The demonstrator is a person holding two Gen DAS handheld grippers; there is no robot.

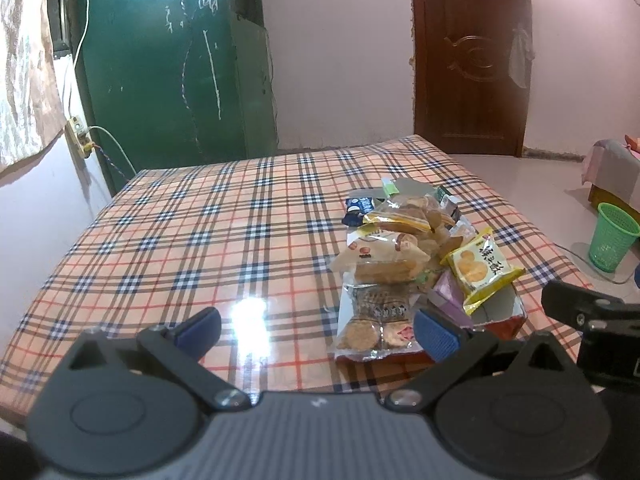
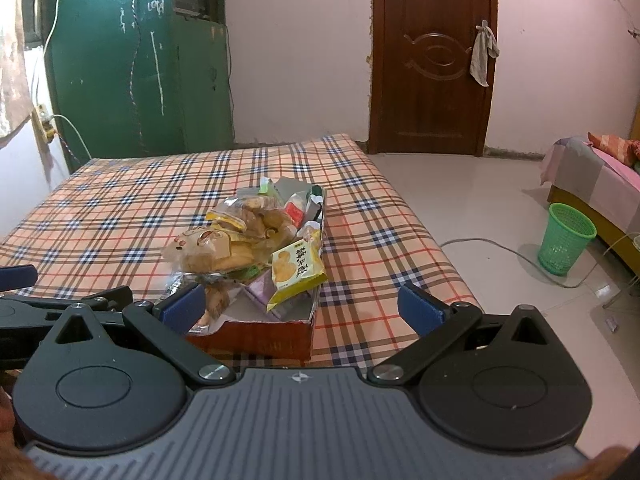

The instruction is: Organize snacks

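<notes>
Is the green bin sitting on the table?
No, the green bin stands on the floor, beside the checkered table.

Table [image 1: 180, 232], as we see it from both wrist views: covered edge to edge in a glossy checked cloth [image 2: 132, 208], peach ground with navy, white and red lines. A bright glare spot sits on the cloth just left of the box.

We count one item directly on it: a shallow red cardboard box [image 2: 260, 336], open-topped, toward the table's right edge. Snack packets [image 1: 384, 256] fill the box in a heap. A yellow packet [image 2: 296, 270] leans over the box's right wall; a clear biscuit packet [image 1: 368, 328] hangs over its left wall onto the cloth.
</notes>
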